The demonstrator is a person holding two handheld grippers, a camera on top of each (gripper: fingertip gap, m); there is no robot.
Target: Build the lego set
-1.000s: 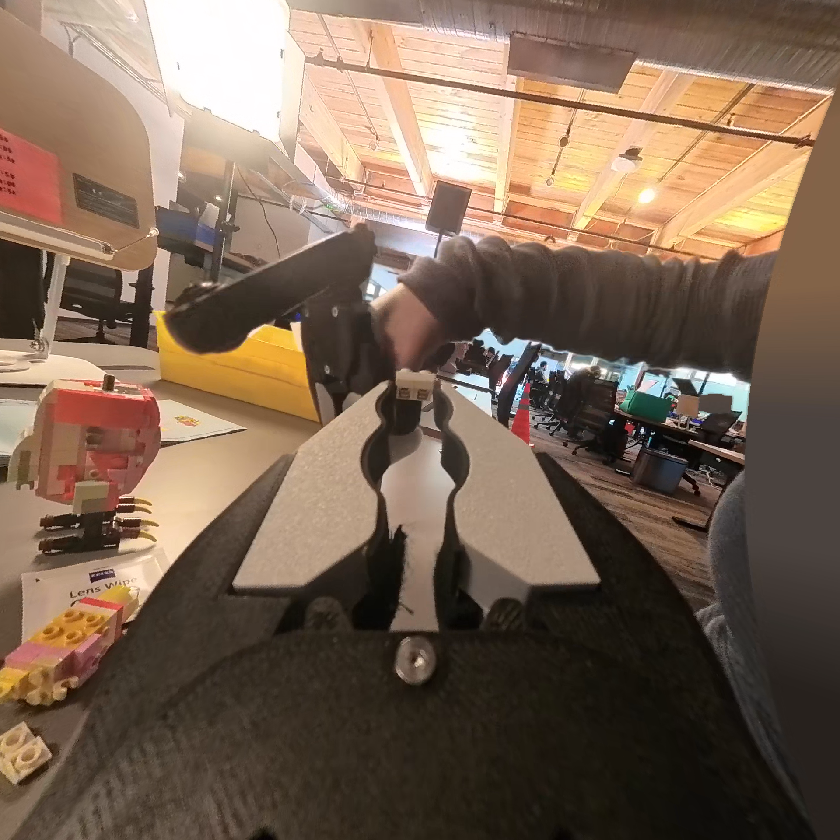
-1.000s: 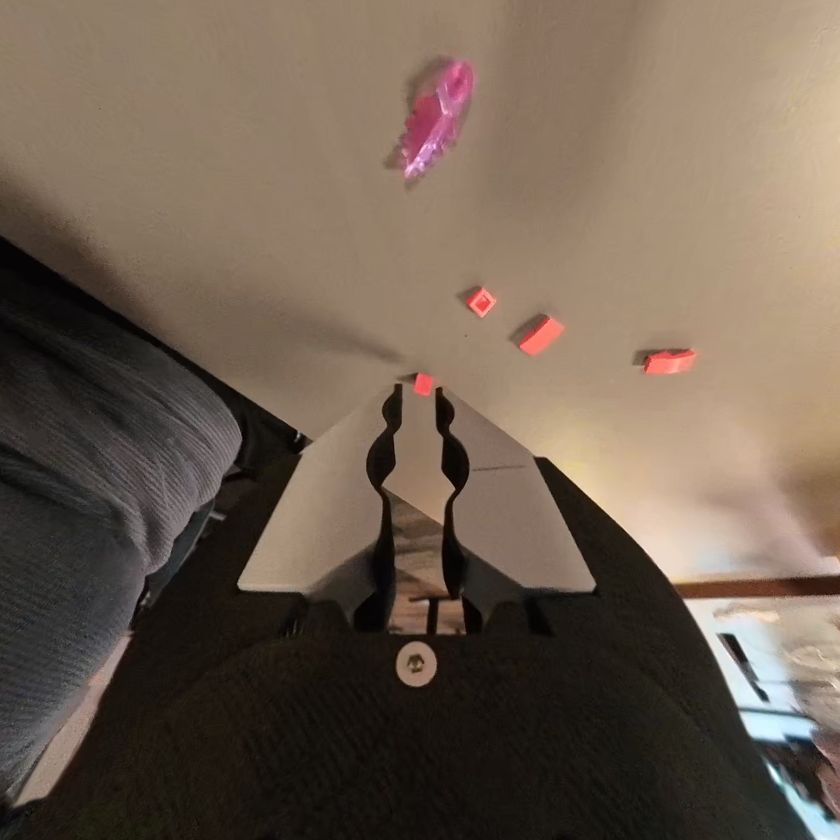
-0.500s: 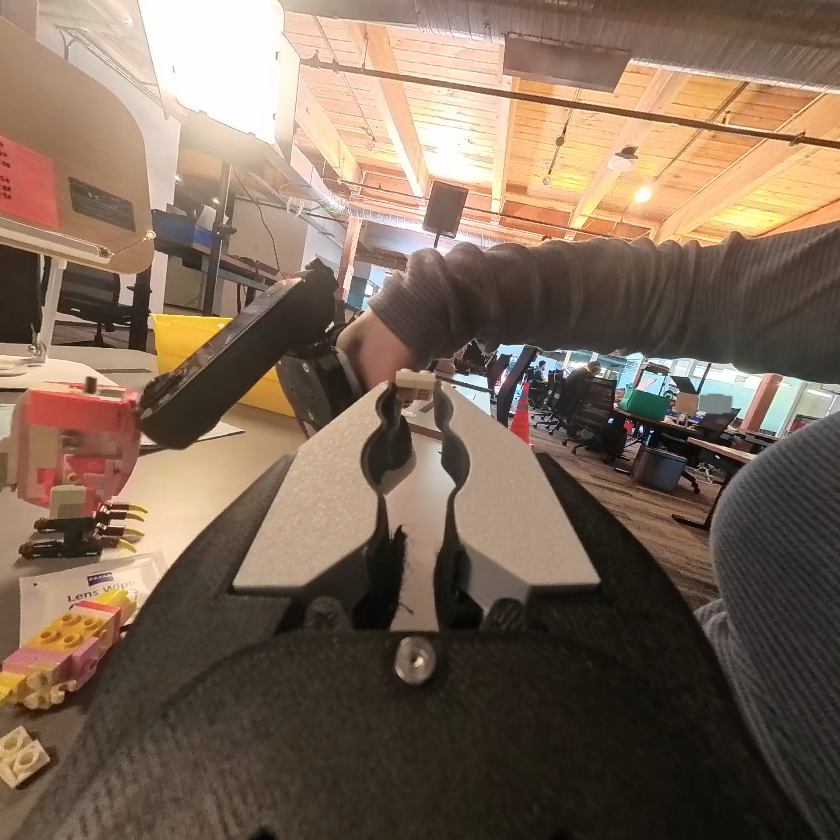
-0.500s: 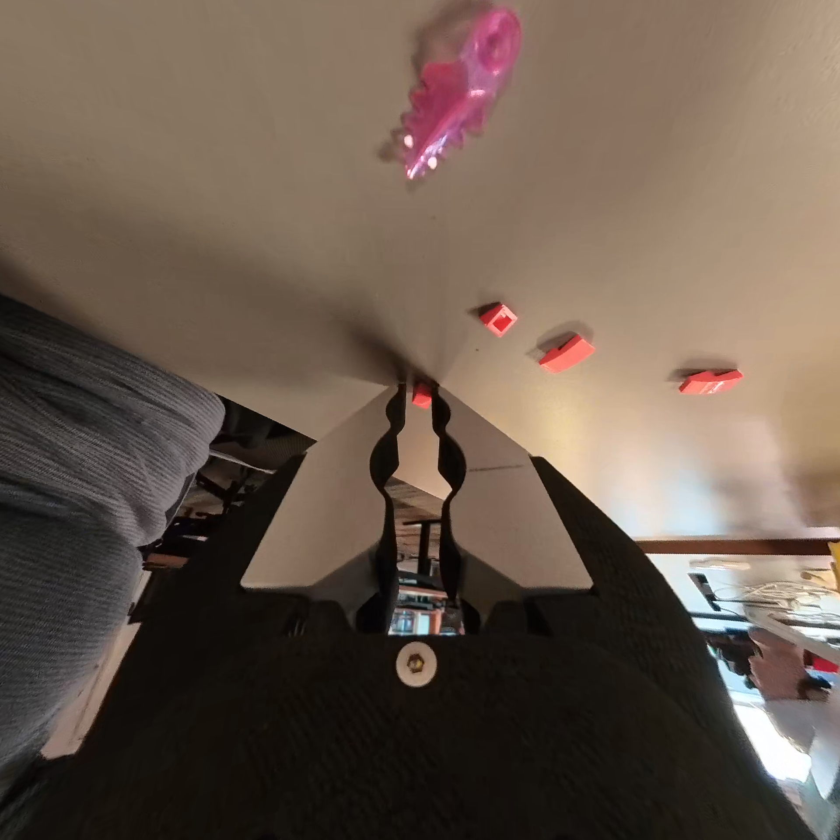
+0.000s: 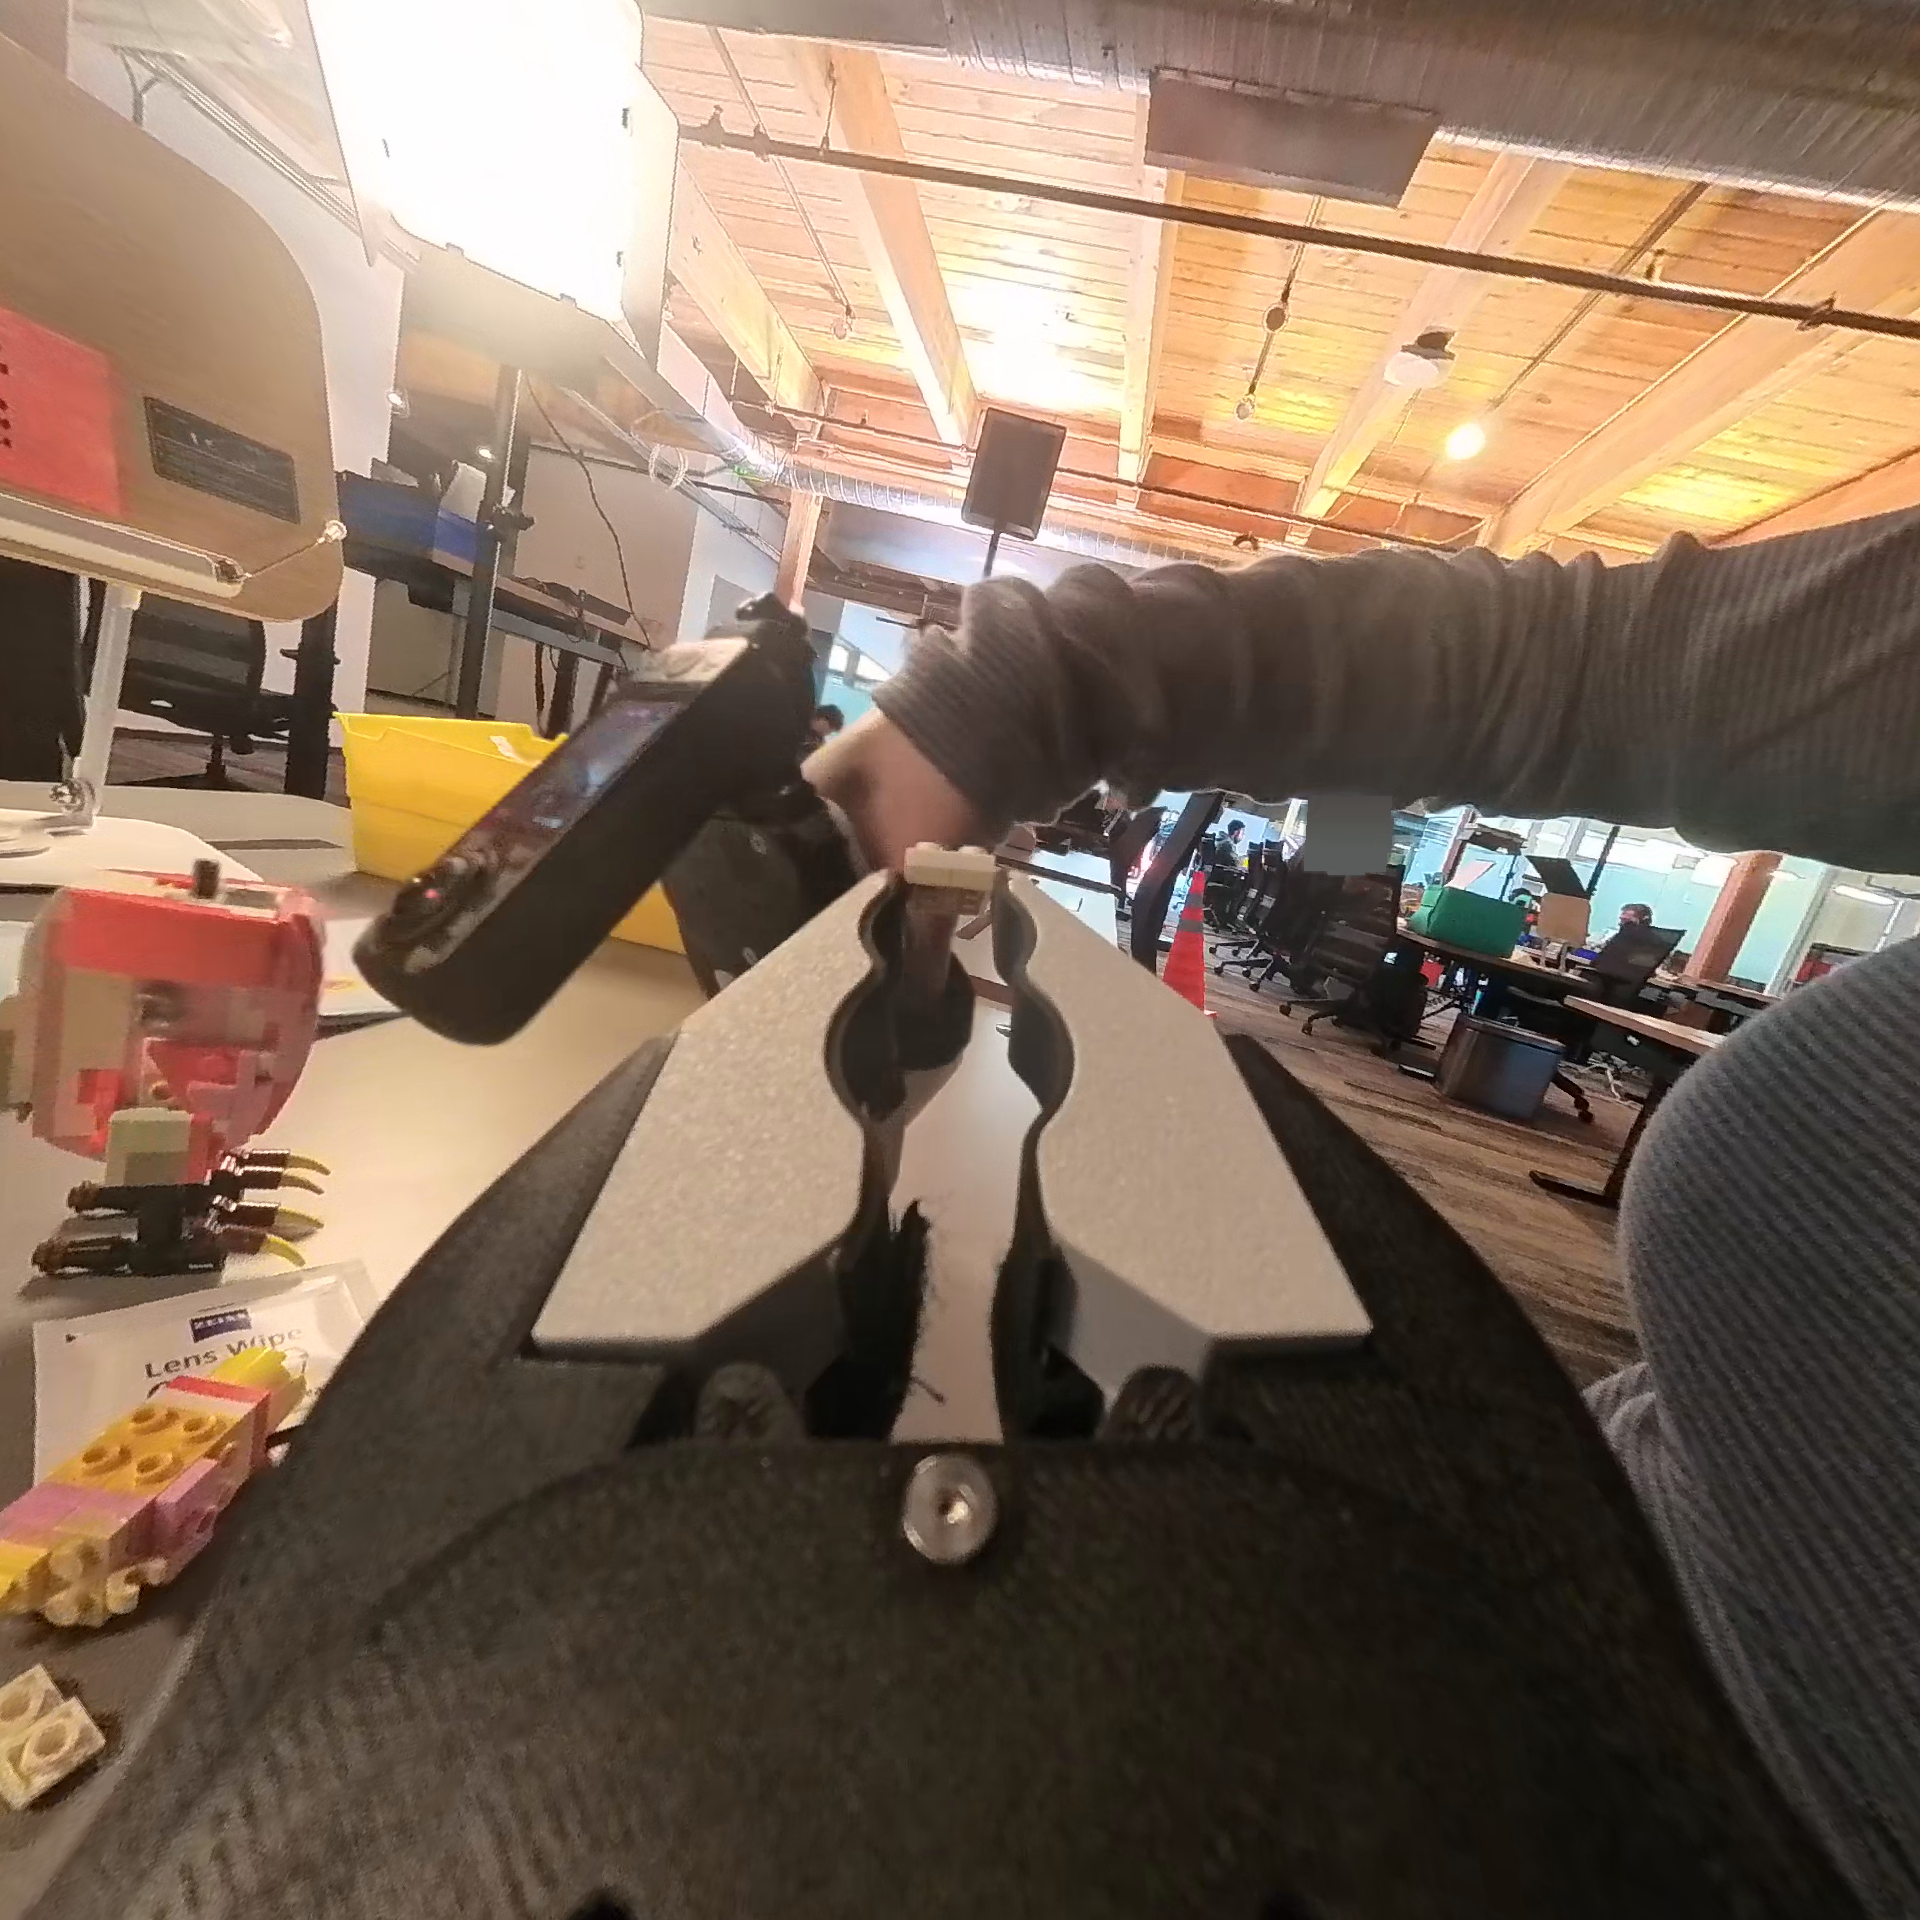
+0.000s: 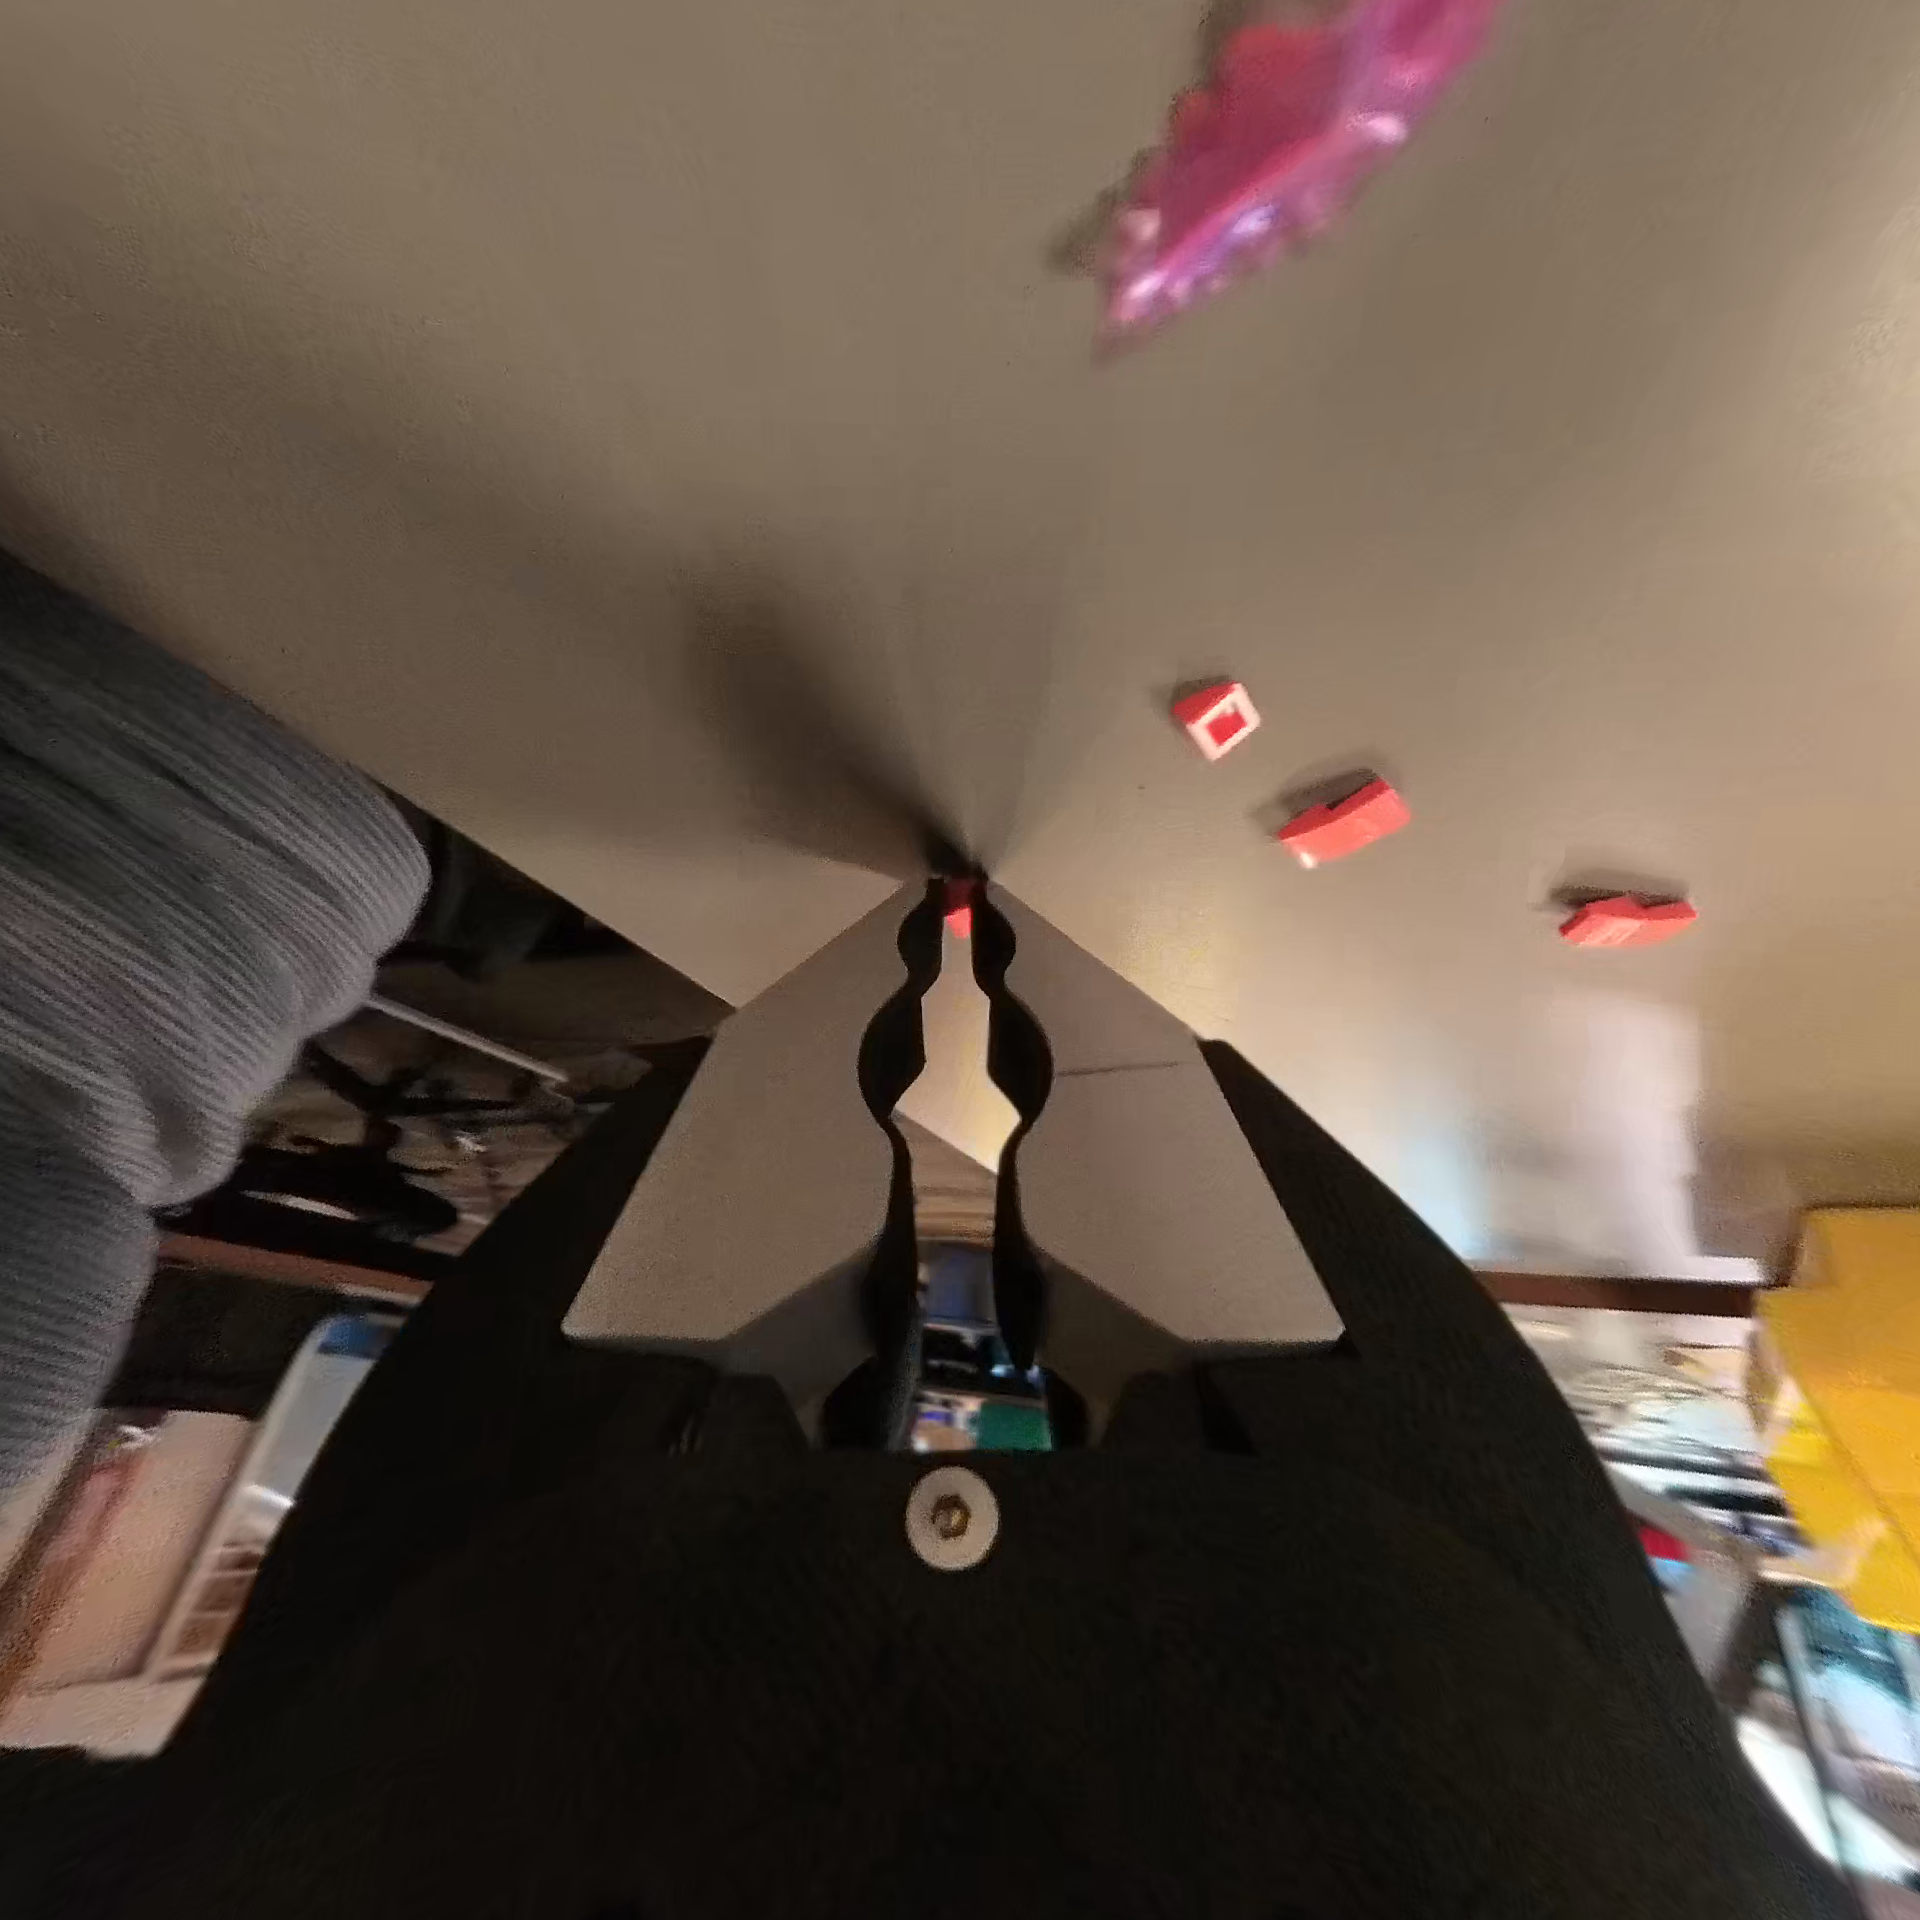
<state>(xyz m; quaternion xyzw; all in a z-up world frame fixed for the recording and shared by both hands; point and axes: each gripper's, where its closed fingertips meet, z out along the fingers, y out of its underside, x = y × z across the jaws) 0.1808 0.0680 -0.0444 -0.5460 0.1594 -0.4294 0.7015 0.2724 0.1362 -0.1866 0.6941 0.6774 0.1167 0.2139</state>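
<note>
In our left wrist view, the left gripper (image 5: 948, 883) holds a small cream brick (image 5: 945, 864) pinched across its fingertips. This grip is the same as a second ago, with the jaws no wider or narrower. Low on the left of the table lie a loose cream plate (image 5: 42, 1735), a yellow-and-pink brick block (image 5: 125, 1475) and a white wipe packet (image 5: 197, 1351). Behind them stands a red-and-pink brick figure (image 5: 166, 1008) on black clawed feet.

The change is on the other side. In our right wrist view, the right gripper (image 6: 958, 904) has come down to the beige table (image 6: 623, 416), and its jaws have narrowed. A second ago a tiny red piece (image 6: 958, 909) lay just ahead of the parted tips. Now both tips are closed on it, right at the table surface. We read that as a fresh pinch that has not been lifted yet, though motion blur keeps us from judging how firm it is.

Further out on the same table, three more red pieces (image 6: 1216, 719) (image 6: 1345, 821) (image 6: 1626, 920) lie apart in a loose row, untouched. A translucent pink piece (image 6: 1278, 166) sits beyond them and looks larger in the view than before.

Back in the left view, the black camera unit (image 5: 561, 831) on the right gripper tilts lower than it did. The person's hand (image 5: 894, 790) and grey sleeve are behind it, and a yellow bin (image 5: 436, 769) sits at the far edge.
</note>
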